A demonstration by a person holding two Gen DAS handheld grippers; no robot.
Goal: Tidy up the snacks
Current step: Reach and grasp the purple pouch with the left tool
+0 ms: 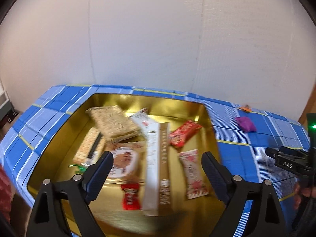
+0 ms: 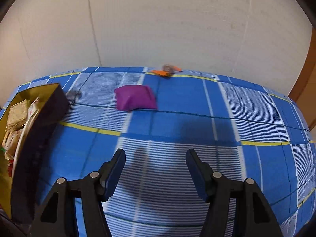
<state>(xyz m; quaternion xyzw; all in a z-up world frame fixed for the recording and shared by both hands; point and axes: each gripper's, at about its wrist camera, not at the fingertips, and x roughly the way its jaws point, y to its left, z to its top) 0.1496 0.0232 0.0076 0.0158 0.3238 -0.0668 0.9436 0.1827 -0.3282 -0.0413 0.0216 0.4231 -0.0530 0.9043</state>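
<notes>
while the right gripper (image 2: 156, 167) hangs spread and empty, purple packet (image 2: 135, 97) well beyond its jaws, right of the gold box (image 2: 39, 106), left gripper (image 1: 157, 165) released above that box

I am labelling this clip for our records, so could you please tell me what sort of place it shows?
Probably a home room: a table under a blue plaid cloth stands against a plain pale wall, with a gold-lined box of packaged snacks on it.

One gold box (image 1: 110, 98), one purple packet (image 2: 135, 97), one orange wrapper (image 2: 165, 71).
</notes>
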